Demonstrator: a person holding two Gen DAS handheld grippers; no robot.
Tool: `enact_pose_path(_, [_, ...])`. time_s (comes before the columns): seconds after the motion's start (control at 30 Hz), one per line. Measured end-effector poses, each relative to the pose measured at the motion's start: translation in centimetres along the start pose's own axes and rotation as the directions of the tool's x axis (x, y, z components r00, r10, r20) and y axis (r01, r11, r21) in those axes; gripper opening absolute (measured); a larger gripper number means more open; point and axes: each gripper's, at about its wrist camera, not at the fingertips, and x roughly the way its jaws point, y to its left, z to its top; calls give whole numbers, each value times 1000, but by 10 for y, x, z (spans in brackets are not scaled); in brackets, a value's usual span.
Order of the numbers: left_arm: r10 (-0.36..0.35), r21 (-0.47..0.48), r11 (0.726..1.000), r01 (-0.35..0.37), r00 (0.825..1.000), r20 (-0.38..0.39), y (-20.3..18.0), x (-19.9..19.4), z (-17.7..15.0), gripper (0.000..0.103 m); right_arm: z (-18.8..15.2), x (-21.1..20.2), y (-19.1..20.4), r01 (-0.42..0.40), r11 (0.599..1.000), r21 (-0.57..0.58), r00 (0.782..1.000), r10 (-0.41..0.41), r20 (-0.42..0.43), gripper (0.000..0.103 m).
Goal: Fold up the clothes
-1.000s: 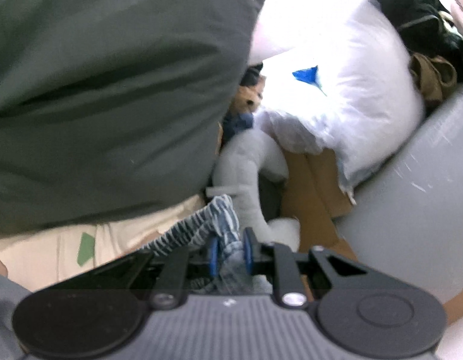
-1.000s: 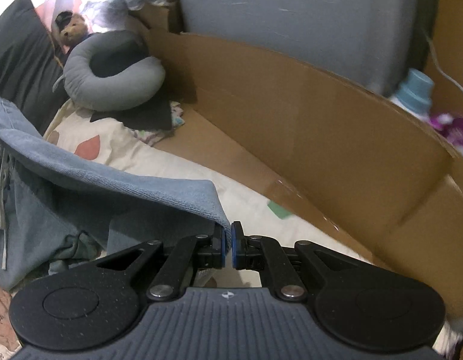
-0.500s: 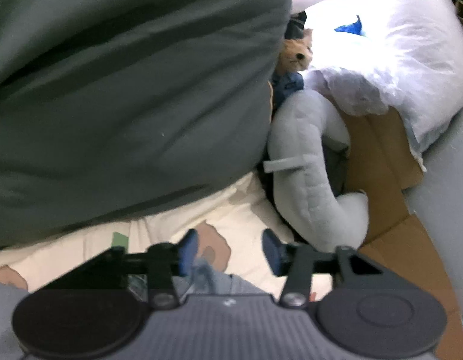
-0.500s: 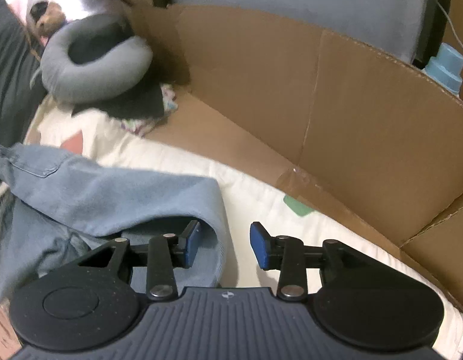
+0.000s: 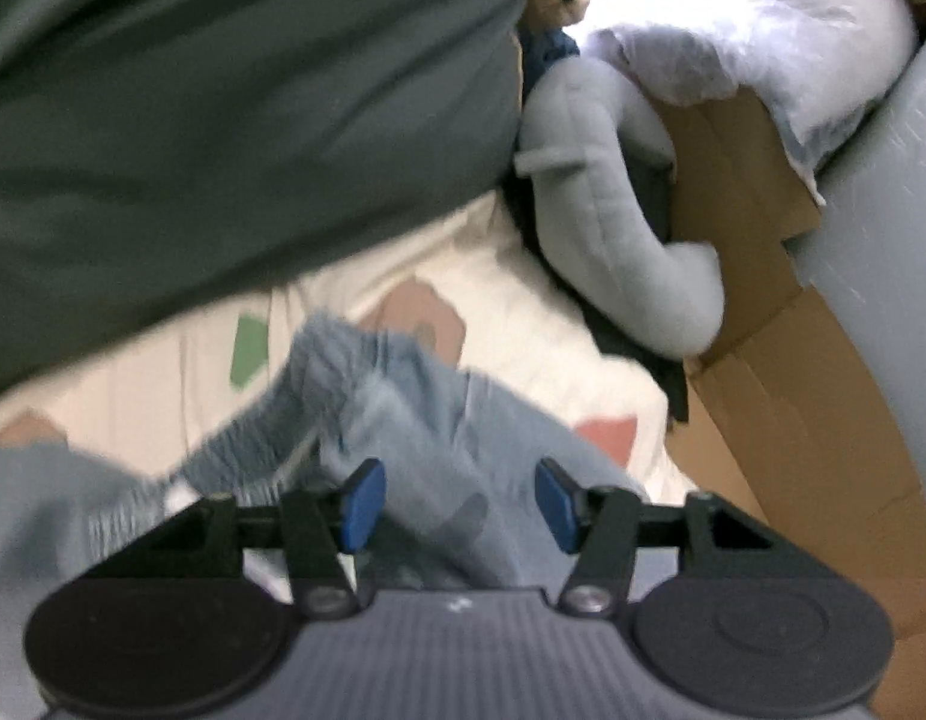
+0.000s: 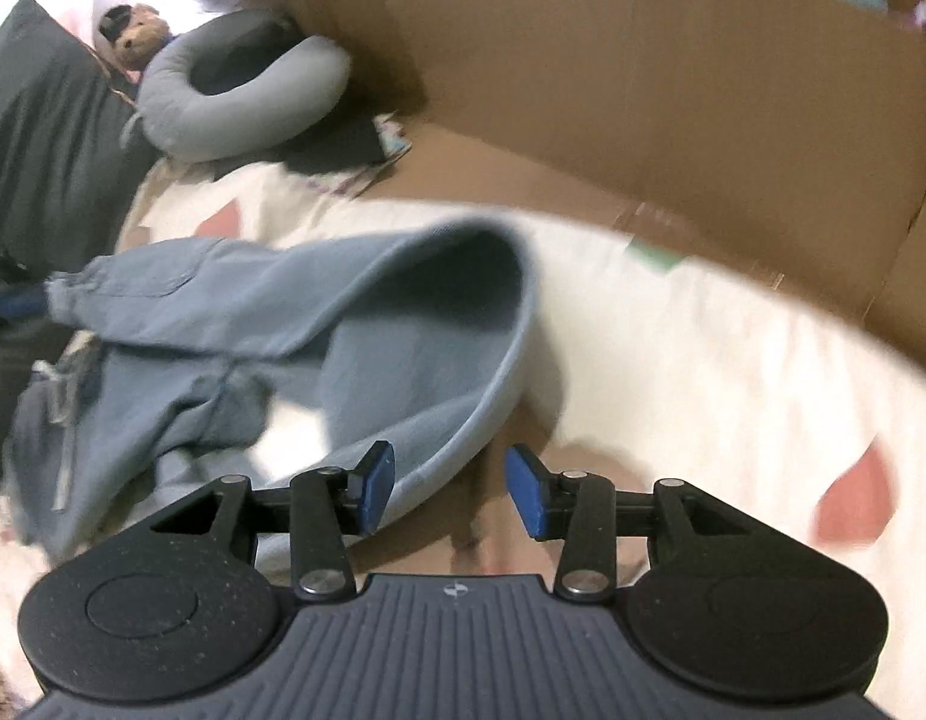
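Observation:
A light blue denim garment (image 6: 318,324) lies rumpled on the cream patterned bedsheet (image 6: 703,348), one hem edge curling up in an arc. My right gripper (image 6: 450,489) is open, with that hem edge passing between the blue pads, loose. In the left wrist view the same denim (image 5: 414,420) bunches in front of my left gripper (image 5: 459,504), which is open above the cloth and grips nothing. A ribbed waistband part shows left of it. Both views are motion-blurred.
A dark green pillow (image 5: 222,108) fills the left wrist view's upper left. A grey U-shaped neck pillow (image 6: 240,90) and a small plush toy (image 6: 132,36) lie at the bed's head. Cardboard sheets (image 6: 643,90) line the wall side. A white bag (image 5: 751,30) sits behind.
Both grippers were shut on the denim a second ago and have opened, letting it drop onto the sheet. Both have since pulled back, and the cloth now lies slack.

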Motion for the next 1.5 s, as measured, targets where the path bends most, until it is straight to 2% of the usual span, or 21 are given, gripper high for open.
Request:
enact_pose_path(0.23, [-51, 25, 998, 53, 996, -74, -7, -13, -59, 61, -38, 23, 23, -148, 981, 122, 987, 154, -37, 49])
enact_pose_path(0.37, [-59, 97, 993, 70, 991, -116, -15, -16, -94, 61, -54, 42, 39, -214, 956, 202, 971, 230, -59, 49])
enact_pose_path(0.5, [-28, 177, 983, 49, 992, -120, -20, -19, -117, 62, -68, 60, 61, -264, 937, 229, 953, 290, -87, 49])
enact_pose_path(0.7, [17, 161, 987, 5, 991, -135, -12, -16, -137, 63, -81, 76, 85, -313, 912, 265, 935, 345, -83, 55])
enact_pose_path(0.93, [24, 119, 993, -6, 988, -152, -3, -15, -153, 63, -87, 90, 96, -303, 905, 299, 935, 342, -87, 54])
enact_pose_path(1.0, [27, 106, 994, -10, 988, -153, -1, -15, -156, 63, -87, 93, 96, -304, 898, 317, 935, 346, -83, 47])
enact_pose_path(1.07, [30, 101, 995, -14, 987, -155, 0, -16, -157, 63, -87, 95, 95, -296, 898, 325, 936, 340, -86, 32])
enact_pose_path(1.23, [34, 111, 994, -17, 988, -152, -2, -16, -157, 64, -84, 94, 93, -293, 903, 315, 939, 333, -81, 3])
enact_pose_path(1.43, [36, 106, 994, -20, 988, -151, -1, -16, -157, 65, -78, 77, 86, -309, 916, 256, 938, 339, -78, 1])
enact_pose_path(1.5, [36, 93, 995, -22, 988, -152, 1, -14, -157, 65, -77, 69, 75, -291, 920, 261, 944, 320, -75, 1])
